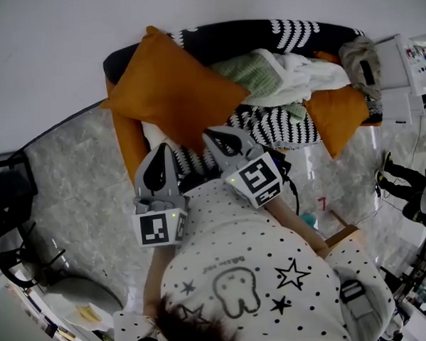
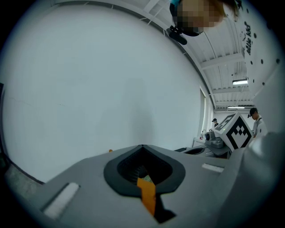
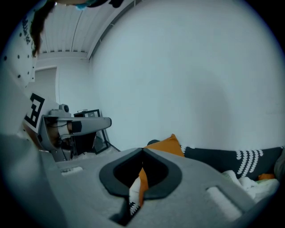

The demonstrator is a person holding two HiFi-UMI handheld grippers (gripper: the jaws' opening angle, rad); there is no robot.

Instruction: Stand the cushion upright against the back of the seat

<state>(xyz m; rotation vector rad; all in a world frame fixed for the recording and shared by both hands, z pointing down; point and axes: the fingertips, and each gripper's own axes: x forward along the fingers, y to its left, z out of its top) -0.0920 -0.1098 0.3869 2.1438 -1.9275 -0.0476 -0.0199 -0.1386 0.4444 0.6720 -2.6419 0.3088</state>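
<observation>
Cushion: the square orange fabric cushion (image 1: 169, 86) is leaned on the back of the black-and-white patterned seat (image 1: 282, 125), at its left end, one corner pointed up
Left claw (image 1: 164, 147): jaws are pressed together
Right claw (image 1: 212, 134): jaws are pressed together

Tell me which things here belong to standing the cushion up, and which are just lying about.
Job: big orange cushion, seat back, left tongs, right tongs.
Lying about: smaller orange cushion, heap of cloths, grey bag.
</observation>
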